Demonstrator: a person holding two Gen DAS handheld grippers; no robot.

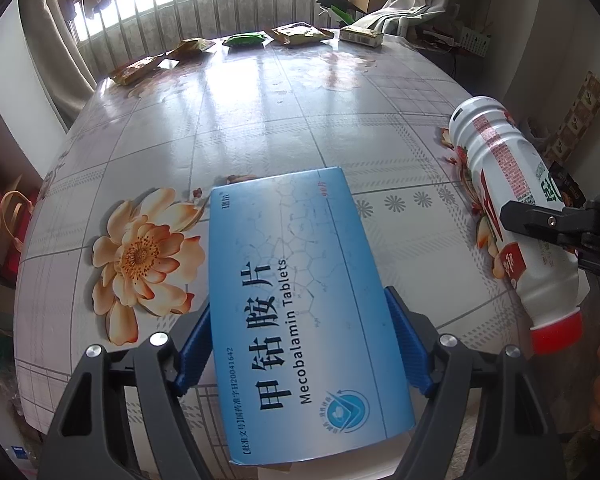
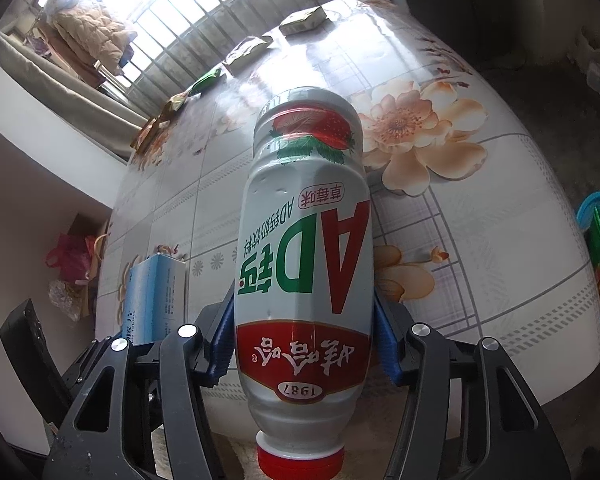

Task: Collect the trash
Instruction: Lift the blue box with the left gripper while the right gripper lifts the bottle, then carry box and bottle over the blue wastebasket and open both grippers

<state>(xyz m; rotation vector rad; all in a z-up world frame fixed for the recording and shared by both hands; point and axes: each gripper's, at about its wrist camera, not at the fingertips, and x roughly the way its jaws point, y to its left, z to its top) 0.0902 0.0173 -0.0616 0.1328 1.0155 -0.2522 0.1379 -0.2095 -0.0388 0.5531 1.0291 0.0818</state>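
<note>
I'm gripping one blue box reading "Mecobalamin Tablets" in my left gripper, jaws clamping its sides. My right gripper is squeezing one white bottle, "AD", "1987", red cap toward me. Five wrappers are lying at 12 o'clock along the table edge.

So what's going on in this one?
A person is clearing trash off a flowered table with a gripper in each hand. The left gripper is clamped on a blue pill box; the right gripper is clamped on a white drink bottle, its red cap toward the camera. Both items are held over the near edge. Several wrappers lie along the far edge by the window.
</note>
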